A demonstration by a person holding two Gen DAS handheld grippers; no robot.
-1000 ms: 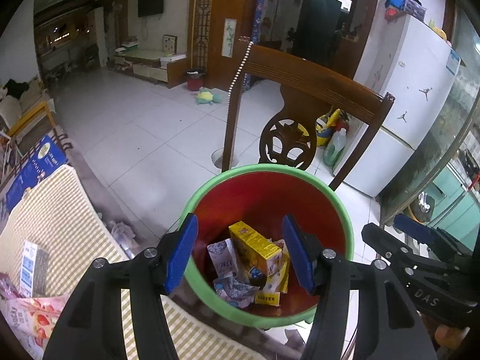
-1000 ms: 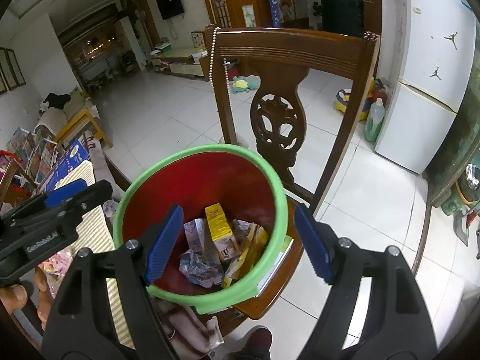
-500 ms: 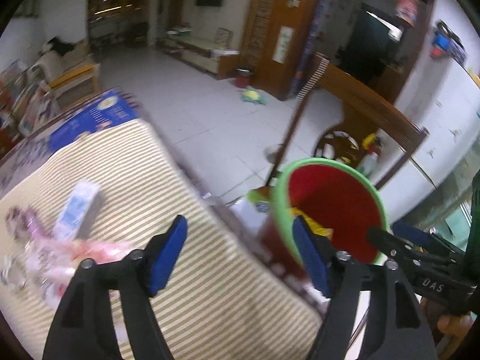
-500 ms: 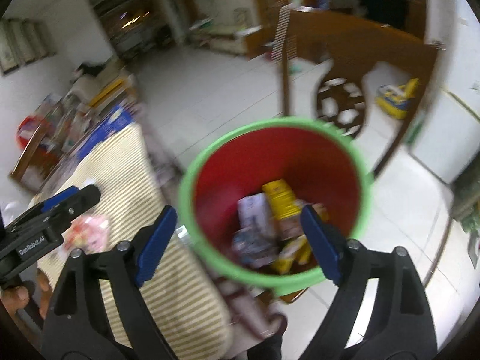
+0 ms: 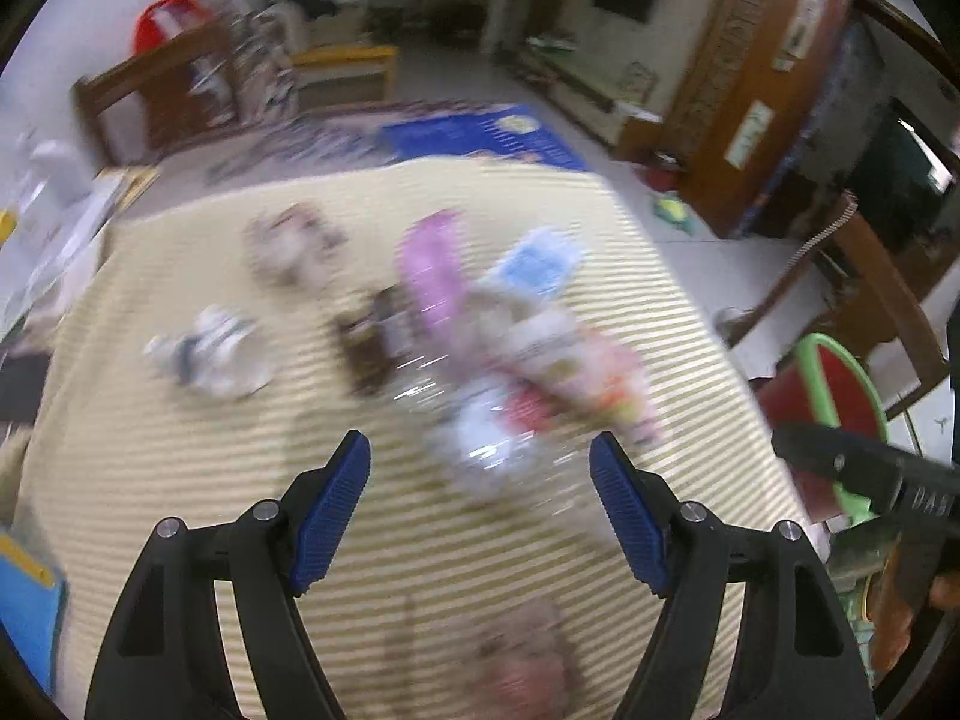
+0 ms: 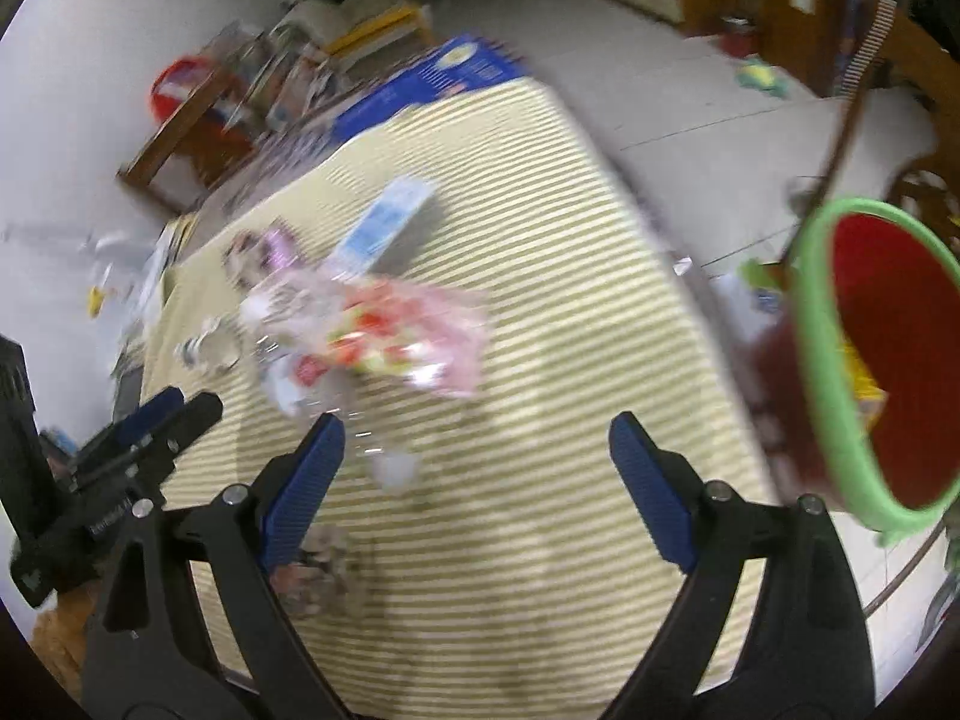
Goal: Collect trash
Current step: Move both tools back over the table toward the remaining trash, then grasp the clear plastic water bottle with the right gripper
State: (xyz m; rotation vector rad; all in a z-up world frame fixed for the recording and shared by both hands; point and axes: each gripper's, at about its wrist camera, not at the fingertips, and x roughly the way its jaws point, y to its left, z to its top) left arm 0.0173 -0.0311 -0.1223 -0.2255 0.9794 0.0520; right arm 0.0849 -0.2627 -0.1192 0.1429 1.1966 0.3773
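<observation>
Both grippers empty over the striped table, trash still scattered on it, frames blurred

Left hand-held gripper: jaws apart, nothing between the pads. Right hand-held gripper: jaws opening, also nothing between them

Trash sits mid-table: pink snack bag on top of a crinkly clear wrapper, blue-white carton just beyond, purple packet and a crumpled white scrap off to the side. Red bucket with green rim stands past the table's edge, already has cartons in it

Handling guess: all light stuff. Bag and wrapper are soft, slick film – will collapse and slide, so pinch a bunched fold or sealed edge, not the flat face. Carton is stiffer, looks empty, so crushable; take it across the narrow sides. Scrap: pinch anywhere

Pile overlaps, so lifting the bag may drag the wrapper along
</observation>
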